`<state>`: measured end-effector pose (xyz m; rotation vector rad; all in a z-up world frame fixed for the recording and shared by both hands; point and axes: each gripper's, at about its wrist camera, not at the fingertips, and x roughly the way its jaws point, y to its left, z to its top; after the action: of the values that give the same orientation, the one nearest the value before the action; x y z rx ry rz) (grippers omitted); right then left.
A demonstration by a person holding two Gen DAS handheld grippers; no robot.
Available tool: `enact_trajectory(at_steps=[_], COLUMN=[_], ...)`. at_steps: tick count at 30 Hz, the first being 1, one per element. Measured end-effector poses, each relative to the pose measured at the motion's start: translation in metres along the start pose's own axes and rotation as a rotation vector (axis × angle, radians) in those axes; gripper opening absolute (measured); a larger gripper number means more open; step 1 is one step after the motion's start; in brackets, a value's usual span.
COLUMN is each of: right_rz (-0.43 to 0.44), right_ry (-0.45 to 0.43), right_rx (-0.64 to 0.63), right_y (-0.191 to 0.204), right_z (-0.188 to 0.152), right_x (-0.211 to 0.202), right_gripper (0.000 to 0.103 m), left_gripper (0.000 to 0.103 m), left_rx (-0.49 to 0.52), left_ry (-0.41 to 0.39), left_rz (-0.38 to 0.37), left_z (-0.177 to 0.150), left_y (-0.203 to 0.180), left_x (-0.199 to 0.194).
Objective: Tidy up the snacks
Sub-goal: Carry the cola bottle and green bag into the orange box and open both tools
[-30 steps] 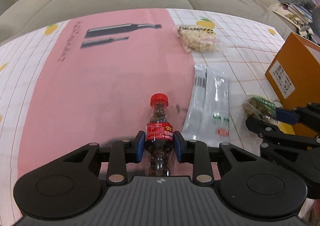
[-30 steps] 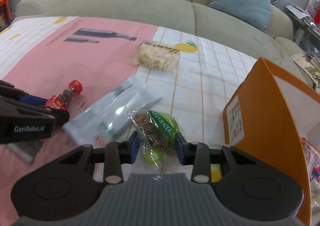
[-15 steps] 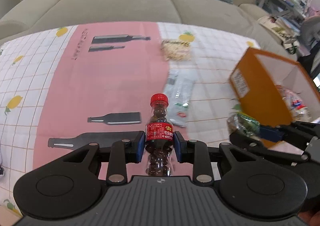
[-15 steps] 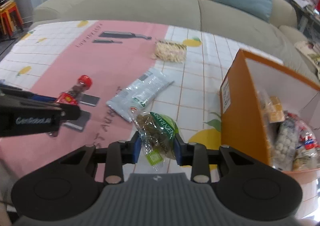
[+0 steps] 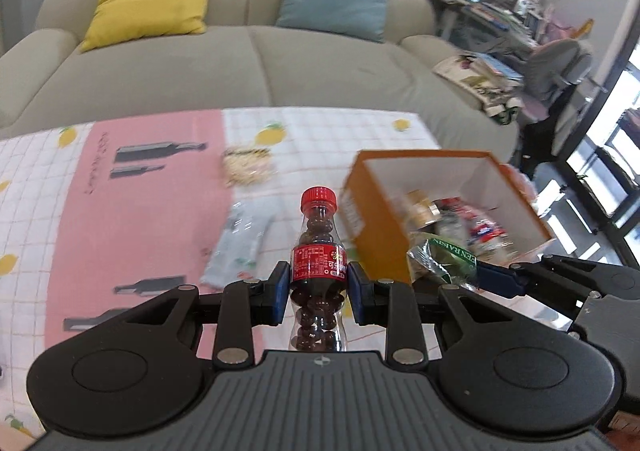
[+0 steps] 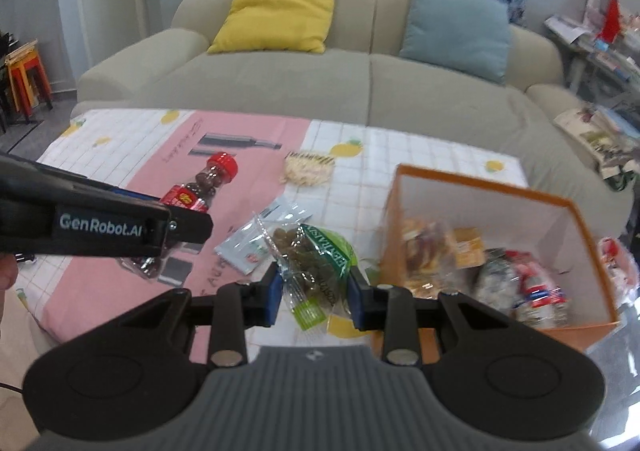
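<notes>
My left gripper [image 5: 319, 291] is shut on a small red-capped bottle of dark candy [image 5: 318, 247] and holds it upright above the table, left of the orange box [image 5: 380, 235]. My right gripper [image 6: 313, 293] is shut on a clear green-labelled raisin bag [image 6: 316, 255], held above the table just left of the orange box [image 6: 390, 211]. The box is open and holds several snack packs. The bottle also shows in the right wrist view [image 6: 200, 191], and the raisin bag in the left wrist view [image 5: 444, 257].
A pale blue-white sachet [image 5: 240, 235] and a bag of pale puffed snack [image 5: 248, 167] lie on the pink and white tablecloth [image 5: 140, 211]. A beige sofa [image 5: 240, 63] stands behind the table. Cluttered shelves and a chair are at the right.
Both grippers have risen and moved right toward the orange box with their snacks held. The box's open inside has come into view.
</notes>
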<state>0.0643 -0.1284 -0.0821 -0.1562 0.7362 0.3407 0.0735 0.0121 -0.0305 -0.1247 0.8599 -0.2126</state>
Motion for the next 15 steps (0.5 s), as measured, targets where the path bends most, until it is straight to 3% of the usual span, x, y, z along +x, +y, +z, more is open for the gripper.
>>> enact_trajectory(at_steps=[9, 15], right_rz=[-0.051, -0.018], right_ry=[-0.074, -0.04], right_rx=[0.006, 0.041], right_y=[-0.051, -0.106], right_z=[0.008, 0.029], right_x=[-0.044, -0.051], right_gripper=[0.031, 0.031], left_gripper=[0.033, 0.033], left_rx=[0.147, 0.197], left_ry=[-0.043, -0.011], left_rz=[-0.029, -0.137], left_z=[0.032, 0.051], left_y=[-0.063, -0.101], left_x=[0.006, 0.025])
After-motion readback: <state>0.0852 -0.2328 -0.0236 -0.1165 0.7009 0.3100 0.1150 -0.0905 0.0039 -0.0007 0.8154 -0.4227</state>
